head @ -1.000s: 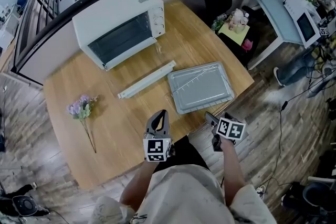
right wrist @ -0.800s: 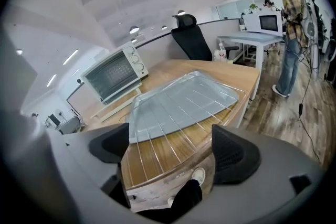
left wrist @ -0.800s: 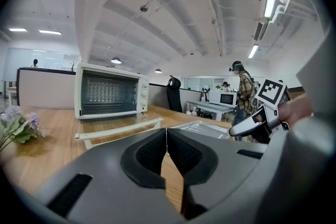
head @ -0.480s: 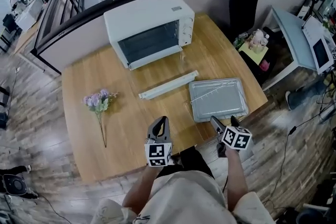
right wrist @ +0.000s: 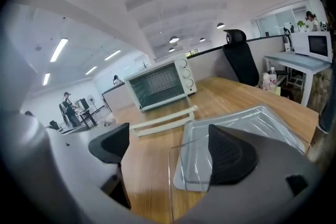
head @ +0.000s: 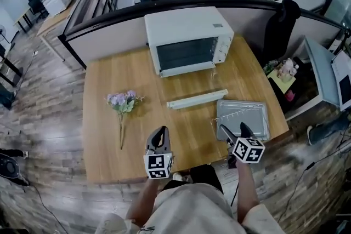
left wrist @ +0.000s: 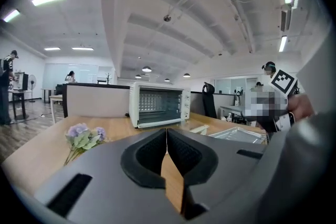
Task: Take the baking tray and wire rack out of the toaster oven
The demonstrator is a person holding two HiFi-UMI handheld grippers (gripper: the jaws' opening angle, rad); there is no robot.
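Note:
The white toaster oven (head: 186, 41) stands at the back of the wooden table (head: 109, 145) with its door closed; it also shows in the left gripper view (left wrist: 159, 106) and the right gripper view (right wrist: 157, 84). The grey baking tray (head: 244, 120) lies flat at the table's front right, with the thin wire rack (head: 233, 114) lying on it and overhanging its left edge. My right gripper (head: 236, 131) hovers open just in front of the tray (right wrist: 257, 126), holding nothing. My left gripper (head: 159, 142) is shut and empty over the table's front edge.
A long white strip (head: 197, 98) lies between oven and tray. A bunch of purple flowers (head: 125, 101) lies on the left. A grey partition (head: 109, 35) backs the table. A chair with a black jacket (head: 279, 24) and a side desk (head: 323, 79) stand to the right.
The head view has swung, so the table now sits squarer and further right in the picture. Oven, strip, tray and flowers have not moved on the table. Both grippers stay near the front edge.

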